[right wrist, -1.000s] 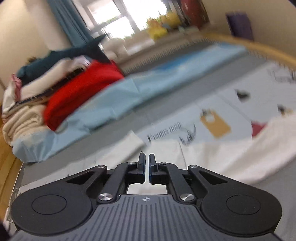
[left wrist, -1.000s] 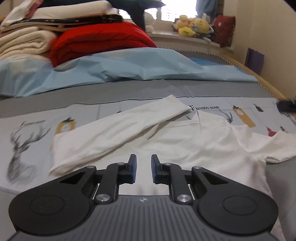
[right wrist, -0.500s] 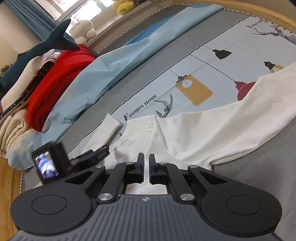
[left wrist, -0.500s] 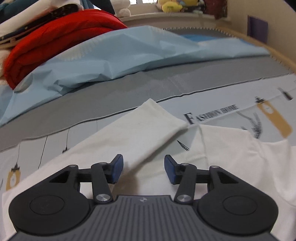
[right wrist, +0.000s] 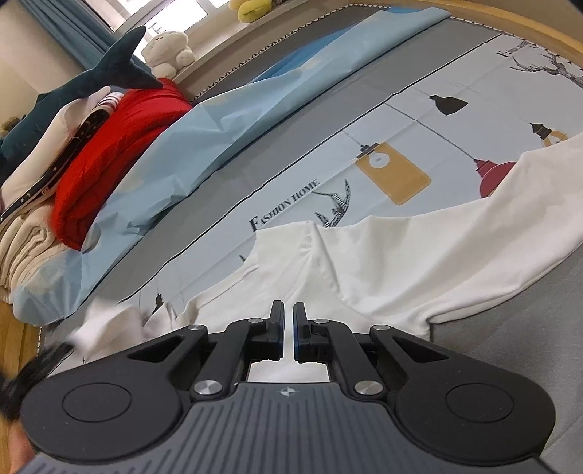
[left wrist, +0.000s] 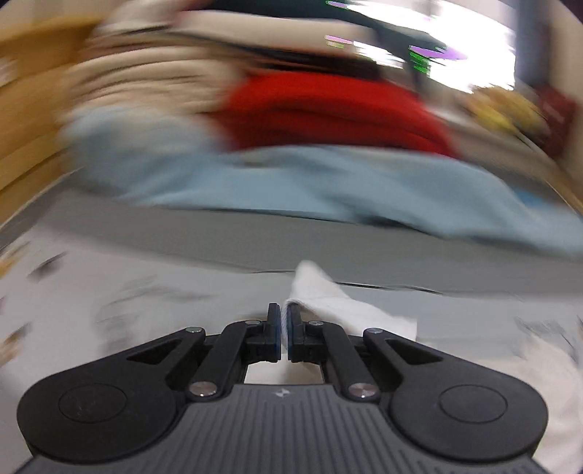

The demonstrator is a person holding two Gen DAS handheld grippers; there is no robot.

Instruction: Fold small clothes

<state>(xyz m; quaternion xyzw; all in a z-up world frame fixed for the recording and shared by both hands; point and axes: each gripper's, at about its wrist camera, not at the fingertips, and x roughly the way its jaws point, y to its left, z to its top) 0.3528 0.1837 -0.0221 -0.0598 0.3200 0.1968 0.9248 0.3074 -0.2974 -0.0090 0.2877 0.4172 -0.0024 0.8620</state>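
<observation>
The left gripper (left wrist: 283, 321) is pinched closed on the cuff of the white long-sleeved cotton shirt (left wrist: 328, 302), which lies spread on the printed grey bedsheet (right wrist: 419, 120). The right gripper (right wrist: 288, 321) hovers over the shirt's body, jaws nearly together and empty. Motion blur smears the left view's background.

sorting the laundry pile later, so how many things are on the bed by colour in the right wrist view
White: 2, the shirt and a plush
Red: 1, the quilt
Light blue: 1, the sheet
Dark blue: 1, the shark
Cream: 1, the blanket
Yellow: 1, a plush
Total: 7
</observation>
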